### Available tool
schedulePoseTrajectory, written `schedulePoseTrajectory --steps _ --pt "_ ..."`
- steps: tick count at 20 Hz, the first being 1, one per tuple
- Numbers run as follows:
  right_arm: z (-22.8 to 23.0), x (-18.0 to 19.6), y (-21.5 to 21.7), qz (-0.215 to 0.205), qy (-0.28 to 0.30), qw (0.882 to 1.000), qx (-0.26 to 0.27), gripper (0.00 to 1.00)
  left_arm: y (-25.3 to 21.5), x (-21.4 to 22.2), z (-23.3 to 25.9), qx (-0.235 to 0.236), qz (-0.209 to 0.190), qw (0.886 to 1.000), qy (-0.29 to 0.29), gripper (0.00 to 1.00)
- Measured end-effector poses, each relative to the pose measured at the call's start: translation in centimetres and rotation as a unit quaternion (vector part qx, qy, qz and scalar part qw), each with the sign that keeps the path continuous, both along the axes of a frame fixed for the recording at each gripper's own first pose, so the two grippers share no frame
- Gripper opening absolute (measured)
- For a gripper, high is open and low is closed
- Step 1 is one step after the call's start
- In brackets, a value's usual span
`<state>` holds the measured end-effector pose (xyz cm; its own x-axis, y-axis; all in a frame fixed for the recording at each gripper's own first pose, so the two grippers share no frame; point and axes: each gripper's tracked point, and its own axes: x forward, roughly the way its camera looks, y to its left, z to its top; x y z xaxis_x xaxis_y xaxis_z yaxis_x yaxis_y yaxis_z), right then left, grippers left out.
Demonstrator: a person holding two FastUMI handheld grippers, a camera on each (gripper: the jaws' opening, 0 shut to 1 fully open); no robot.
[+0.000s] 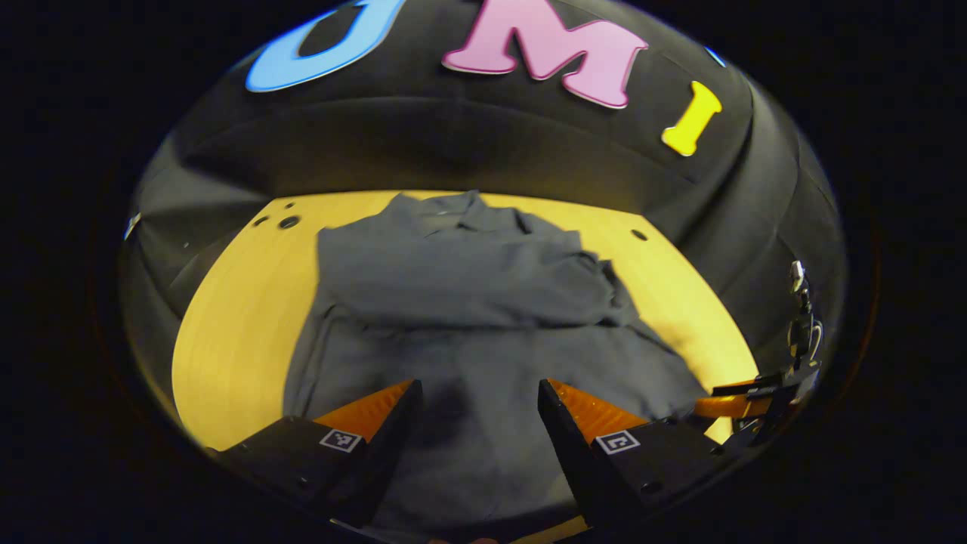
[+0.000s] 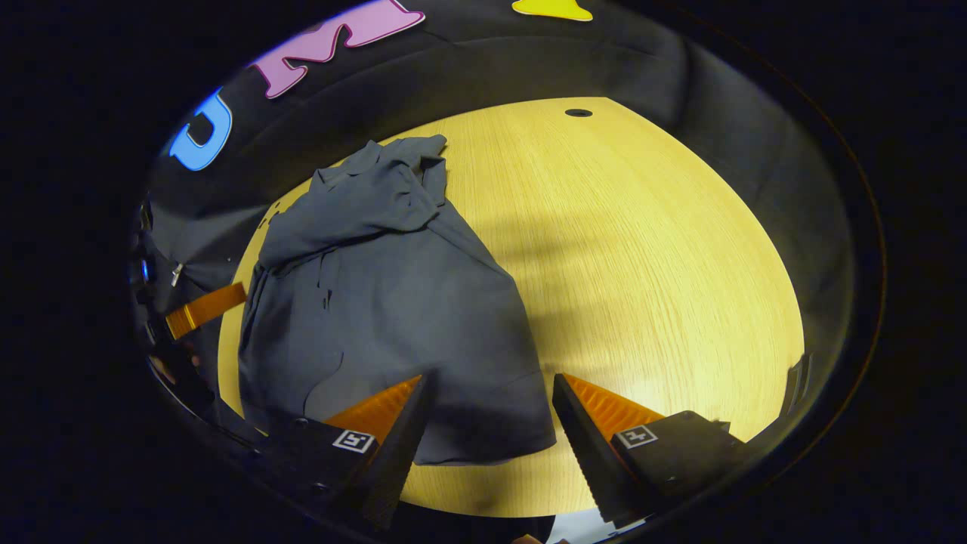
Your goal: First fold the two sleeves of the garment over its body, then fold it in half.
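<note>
Your left gripper (image 1: 479, 393) hangs released over the shirt's (image 1: 483, 317) near half. Your right gripper (image 2: 491, 389) is spread wide above the shirt's near hem corner. The shirt lies on the table (image 2: 642, 249), sleeves folded over it.

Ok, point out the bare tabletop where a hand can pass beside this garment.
Widest free patch: the wooden table between the garment and the booth's far wall, in the right gripper view. A narrower strip lies on the garment's other side, in the left gripper view. It is crowded at the near hem, where both open grippers hover.
</note>
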<state>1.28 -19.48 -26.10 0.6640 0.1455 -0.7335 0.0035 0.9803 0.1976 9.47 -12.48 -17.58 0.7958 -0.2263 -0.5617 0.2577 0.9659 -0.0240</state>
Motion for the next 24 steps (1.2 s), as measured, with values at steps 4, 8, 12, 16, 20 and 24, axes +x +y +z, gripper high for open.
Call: schedulePoseTrajectory --steps 4,8,12,16,20,24 --pt "-1.7 -1.0 0.3 0.008 0.027 1.000 -0.013 0.99 7.0 -4.1 -4.1 0.030 0.057 0.998 0.025 0.96" --pt "-2.0 -1.1 0.9 0.016 0.032 0.999 -0.024 0.99 11.8 -7.2 -6.6 0.024 0.115 0.992 0.050 0.96" --pt "-2.2 -1.6 3.1 0.039 0.044 0.998 -0.025 0.99 13.8 -9.2 -8.4 0.008 0.140 0.988 0.063 0.96" --pt "-2.3 -1.7 5.7 0.056 0.050 0.997 -0.022 0.99 14.0 -9.8 -8.1 0.020 0.148 0.988 0.049 0.96" --pt "-2.6 -1.8 6.5 0.058 0.051 0.996 -0.043 0.99 16.4 -10.5 -8.2 0.044 0.170 0.984 0.039 0.96" --pt "-3.1 -1.5 5.9 0.055 0.053 0.994 -0.072 0.93 17.1 -11.3 -10.0 0.025 0.186 0.980 0.065 0.97"
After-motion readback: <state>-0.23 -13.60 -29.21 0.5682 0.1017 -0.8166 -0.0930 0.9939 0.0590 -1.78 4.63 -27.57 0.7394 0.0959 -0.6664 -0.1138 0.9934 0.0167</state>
